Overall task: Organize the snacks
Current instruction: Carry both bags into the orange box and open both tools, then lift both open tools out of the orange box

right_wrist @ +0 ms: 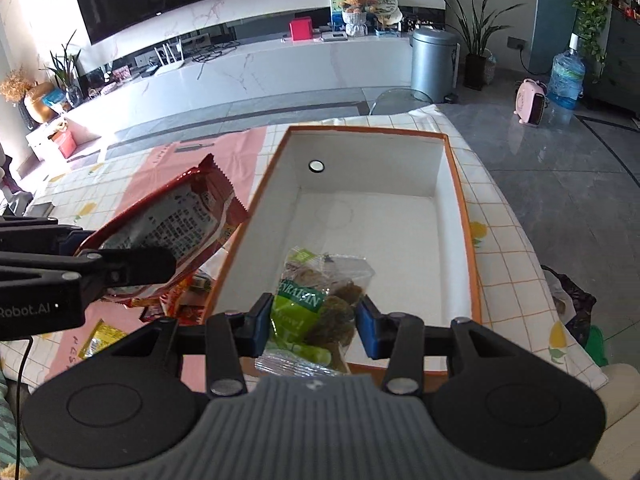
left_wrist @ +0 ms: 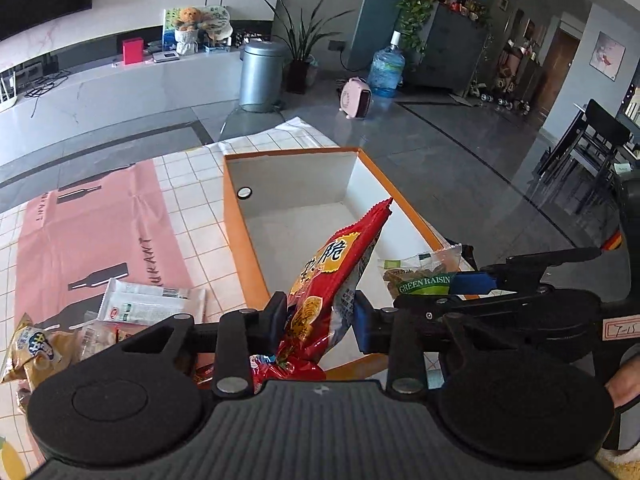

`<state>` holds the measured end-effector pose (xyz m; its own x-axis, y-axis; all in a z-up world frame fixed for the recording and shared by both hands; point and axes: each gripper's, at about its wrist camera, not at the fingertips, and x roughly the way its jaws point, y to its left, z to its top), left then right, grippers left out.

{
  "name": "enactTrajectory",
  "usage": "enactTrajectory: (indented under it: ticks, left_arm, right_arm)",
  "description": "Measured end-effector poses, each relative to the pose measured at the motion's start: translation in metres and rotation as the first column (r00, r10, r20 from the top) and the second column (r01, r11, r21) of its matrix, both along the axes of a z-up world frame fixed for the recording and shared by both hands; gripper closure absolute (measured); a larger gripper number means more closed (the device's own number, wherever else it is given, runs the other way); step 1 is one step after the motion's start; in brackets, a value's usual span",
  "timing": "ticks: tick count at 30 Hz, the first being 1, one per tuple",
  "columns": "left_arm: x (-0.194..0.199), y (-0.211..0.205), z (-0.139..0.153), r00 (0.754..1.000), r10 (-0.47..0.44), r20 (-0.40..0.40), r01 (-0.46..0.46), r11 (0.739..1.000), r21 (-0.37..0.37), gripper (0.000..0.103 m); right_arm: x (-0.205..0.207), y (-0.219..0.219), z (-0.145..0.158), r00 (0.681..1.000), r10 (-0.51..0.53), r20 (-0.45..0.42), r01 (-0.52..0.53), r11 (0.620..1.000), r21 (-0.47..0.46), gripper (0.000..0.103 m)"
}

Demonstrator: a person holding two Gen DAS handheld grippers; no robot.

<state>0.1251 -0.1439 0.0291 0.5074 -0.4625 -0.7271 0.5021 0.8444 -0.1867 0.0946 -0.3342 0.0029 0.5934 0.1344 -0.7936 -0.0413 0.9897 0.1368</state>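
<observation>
My left gripper (left_wrist: 320,316) is shut on a red snack bag (left_wrist: 334,276) and holds it upright over the near left edge of the orange-rimmed white box (left_wrist: 240,232). My right gripper (right_wrist: 314,326) is shut on a clear bag of green raisins (right_wrist: 316,312) and holds it over the near end of the box (right_wrist: 464,216). The raisin bag also shows in the left wrist view (left_wrist: 422,276), held at the right. The red bag shows in the right wrist view (right_wrist: 176,228) at the left. The box floor is bare.
Several loose snack packets (left_wrist: 148,304) lie on the pink mat (left_wrist: 88,240) left of the box. A yellow packet (right_wrist: 100,338) lies near the table's front. The tiled tablecloth (right_wrist: 512,264) ends just right of the box, with grey floor beyond.
</observation>
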Motion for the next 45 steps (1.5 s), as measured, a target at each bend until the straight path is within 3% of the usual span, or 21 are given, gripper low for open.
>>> enactTrajectory:
  ticks: [6,11,17,25,40,45]
  left_arm:
    - [0.017,-0.022,-0.022,0.997,-0.046,-0.065,0.05,0.997,0.067,0.066]
    - [0.024,-0.037,-0.021,0.995,-0.069,-0.077,0.077,0.99,0.116,0.068]
    - [0.039,-0.053,-0.023,0.991,-0.087,-0.105,0.1,0.987,0.128,0.074]
    - [0.055,-0.07,-0.052,0.977,-0.098,-0.189,0.128,0.98,0.155,0.075]
    - [0.063,-0.082,-0.069,0.968,-0.086,-0.236,0.139,0.967,0.215,0.074]
    - [0.062,-0.079,-0.064,0.97,-0.068,-0.232,0.118,0.971,0.21,0.063]
  right_arm:
    - [0.028,-0.02,-0.024,0.996,-0.005,-0.088,0.007,1.0,0.027,0.061]
    - [0.047,-0.023,-0.041,0.989,0.025,-0.146,-0.023,1.0,0.019,0.061]
    - [0.063,-0.014,-0.056,0.975,0.068,-0.21,-0.071,0.997,-0.007,0.061]
    - [0.075,-0.014,-0.068,0.958,0.096,-0.272,-0.117,0.991,-0.063,0.062]
    - [0.091,-0.018,-0.099,0.927,0.102,-0.36,-0.124,0.992,-0.038,0.061]
    - [0.093,-0.015,-0.099,0.923,0.099,-0.372,-0.127,0.991,-0.049,0.058]
